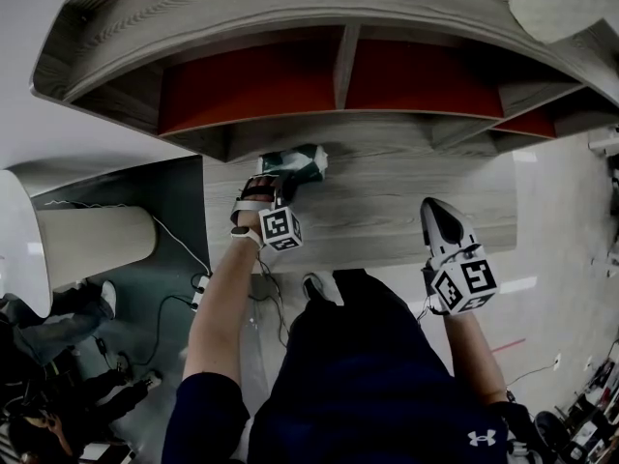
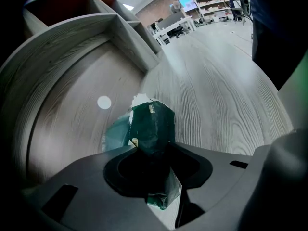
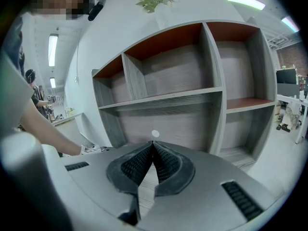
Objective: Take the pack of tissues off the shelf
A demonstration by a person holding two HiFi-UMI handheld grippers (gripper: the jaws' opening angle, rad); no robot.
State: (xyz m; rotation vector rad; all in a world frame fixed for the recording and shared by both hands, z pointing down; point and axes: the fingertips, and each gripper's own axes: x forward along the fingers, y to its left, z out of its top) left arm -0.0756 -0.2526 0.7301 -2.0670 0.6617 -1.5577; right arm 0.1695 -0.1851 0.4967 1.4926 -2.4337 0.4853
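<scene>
Left gripper point(image 1: 283, 182): my arm reaches far, angled down, jaws pinching tissues point(image 2: 153, 125) above counter point(image 2: 221, 95). Right gripper point(image 3: 152, 146): held near, jaws together, empty.

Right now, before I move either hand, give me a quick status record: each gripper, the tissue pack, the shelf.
left gripper: closed on the green pack of tissues, pinched between its jaws
right gripper: jaws together, nothing between them
pack position: outside the shelf compartments, over the wooden counter; contact with the counter unclear
shelf: ahead of both grippers; no pack in the compartments that show
</scene>
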